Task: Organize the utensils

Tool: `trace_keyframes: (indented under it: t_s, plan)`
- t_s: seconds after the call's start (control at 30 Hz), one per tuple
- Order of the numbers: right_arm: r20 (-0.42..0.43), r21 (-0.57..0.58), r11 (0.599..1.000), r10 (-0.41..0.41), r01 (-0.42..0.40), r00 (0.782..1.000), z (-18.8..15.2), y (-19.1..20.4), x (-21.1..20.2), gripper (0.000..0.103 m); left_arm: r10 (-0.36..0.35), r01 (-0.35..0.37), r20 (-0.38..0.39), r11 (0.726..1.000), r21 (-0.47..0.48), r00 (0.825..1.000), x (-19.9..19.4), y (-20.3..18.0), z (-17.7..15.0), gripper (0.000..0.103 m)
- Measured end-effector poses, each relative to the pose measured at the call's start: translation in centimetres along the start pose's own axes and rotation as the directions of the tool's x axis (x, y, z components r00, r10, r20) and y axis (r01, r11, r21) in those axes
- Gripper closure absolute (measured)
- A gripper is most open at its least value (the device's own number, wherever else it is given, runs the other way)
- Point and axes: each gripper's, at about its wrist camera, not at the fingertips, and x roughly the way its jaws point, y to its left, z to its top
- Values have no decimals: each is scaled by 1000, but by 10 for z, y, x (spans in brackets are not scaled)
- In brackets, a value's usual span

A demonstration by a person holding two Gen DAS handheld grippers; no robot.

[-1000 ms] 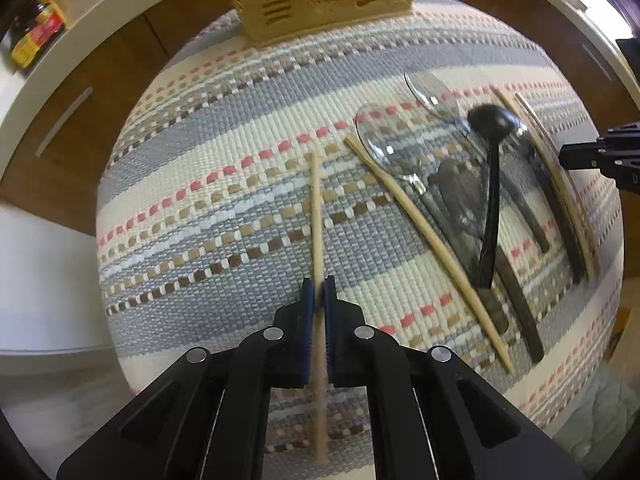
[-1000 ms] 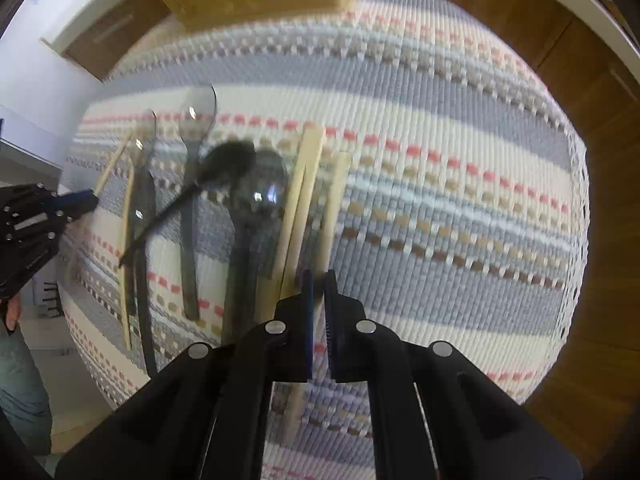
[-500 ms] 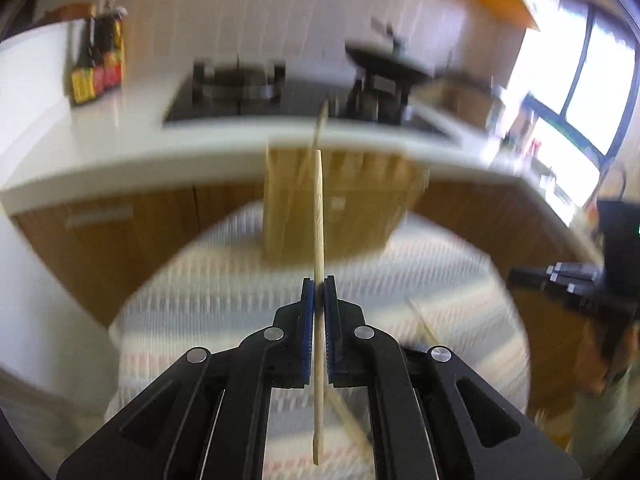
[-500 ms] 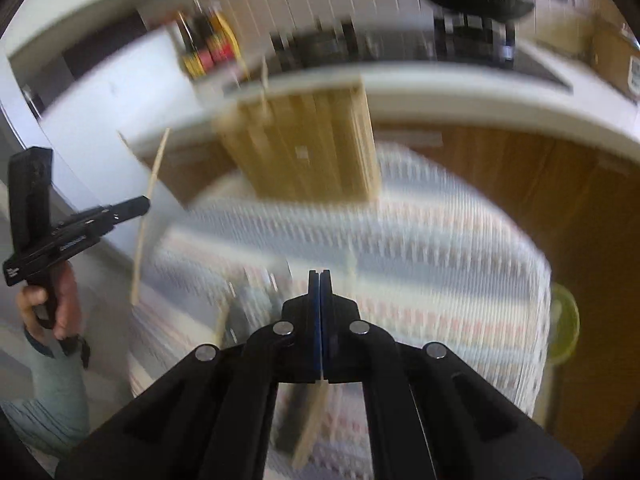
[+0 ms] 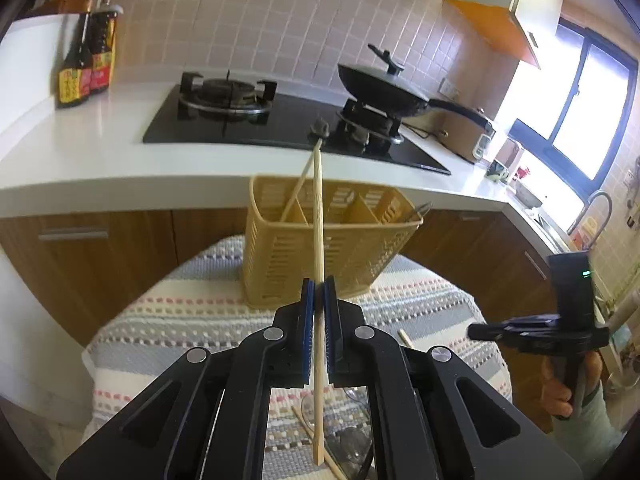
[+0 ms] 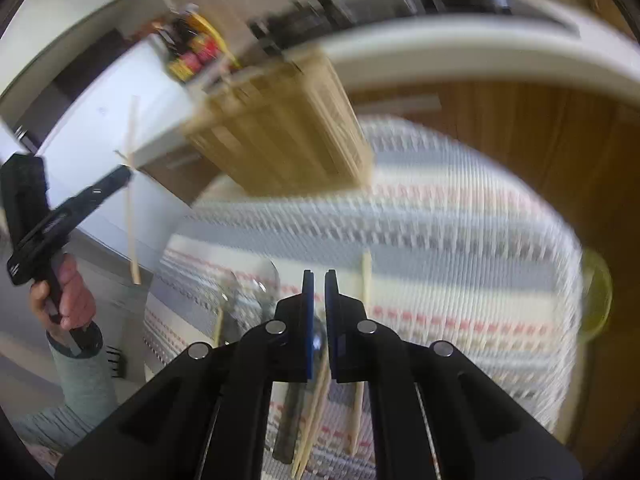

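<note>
My left gripper [image 5: 319, 292] is shut on a wooden chopstick [image 5: 318, 216] and holds it upright, lifted off the striped mat [image 5: 192, 312], in front of the yellow slotted utensil basket [image 5: 320, 248]. One chopstick [image 5: 294, 196] leans in the basket's left compartment. My right gripper [image 6: 319, 280] has its jaws a narrow gap apart and holds nothing; it hovers over chopsticks [image 6: 366, 280] and dark spoons [image 6: 256, 292] lying on the mat [image 6: 440, 232]. The right wrist view is blurred. The left gripper with its chopstick [image 6: 131, 200] shows there at left.
Behind the basket runs a white counter [image 5: 100, 160] with a gas hob [image 5: 228, 100], a black pan [image 5: 384, 88] and sauce bottles [image 5: 80, 68]. Wooden cabinets [image 5: 100, 248] stand below. The right gripper [image 5: 532, 332] shows at the right of the left wrist view.
My left gripper lifted the chopstick off the mat and tilted up to face the basket. My right gripper rose from the utensils, then tipped back down, and its jaws parted slightly.
</note>
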Motion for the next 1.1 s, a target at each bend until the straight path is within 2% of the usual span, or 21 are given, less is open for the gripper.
trace_keyframes:
  t_s: [0.07,0.17,0.23,0.27,0.3,0.33,0.37,0.4,0.43,0.47,0.5,0.57,0.6,0.67,0.73,0.77,0.83,0.97,1.1]
  plan:
    - [-62,2,1000,-7,7,998,1,-4,19,98,-5,5,-6,1000,3,1000,2,0,-1,100]
    - [-70,31,999,34,-32,997,4,-7,26,98,-19,19,-1,1000,5,1000,-1,0,-4,100]
    - [59,61,989,131,-135,990,7,-9,5,98,-22,22,6,1000,9,1000,-4,0,-6,100]
    - [141,35,989,140,-146,980,6,-6,-12,97,-27,26,13,1000,12,1000,-6,0,-7,100]
    - [178,7,996,85,-87,980,5,0,-21,85,-33,32,20,999,15,999,-9,1,-8,100]
    - [189,-10,1000,31,-29,981,4,4,-24,48,-37,36,25,999,15,999,-10,2,-8,100]
    - [198,-22,999,-23,28,980,4,8,-27,30,-41,41,31,999,14,999,-11,2,-8,100]
    - [210,-36,998,-49,58,976,1,10,-27,23,-46,45,35,999,14,998,-12,2,-8,100]
    - [187,-56,996,-59,71,981,0,12,-24,26,-51,50,39,999,13,998,-12,3,-8,100]
    - [129,-69,991,-104,113,986,1,13,-14,27,-53,52,41,999,12,998,-12,3,-8,100]
    - [93,-62,986,-147,153,985,2,10,-8,34,-52,52,42,999,11,998,-12,3,-9,100]
    - [-35,-45,971,-236,234,971,5,1,14,42,-53,52,38,999,13,998,-11,3,-9,100]
    - [-110,-40,966,-259,256,960,7,-5,28,51,-52,52,36,999,16,998,-10,2,-10,100]
    - [-197,-56,967,-256,250,946,9,-11,48,55,-50,49,36,998,25,998,-12,1,-10,100]
    - [-255,-70,963,-270,261,928,8,-12,62,66,-47,46,38,999,29,998,-13,0,-11,100]
    - [-283,-73,963,-271,261,920,7,-12,68,66,-46,45,38,998,31,998,-14,0,-11,100]
    - [-312,-89,955,-296,282,903,5,-11,79,72,-44,43,36,999,31,998,-14,2,-11,100]
    - [-315,-128,943,-331,306,889,5,1,88,75,-42,41,27,999,21,999,-12,6,-12,100]
    - [-316,-190,915,-401,356,860,-1,14,96,81,-43,43,27,999,16,999,-11,8,-13,100]
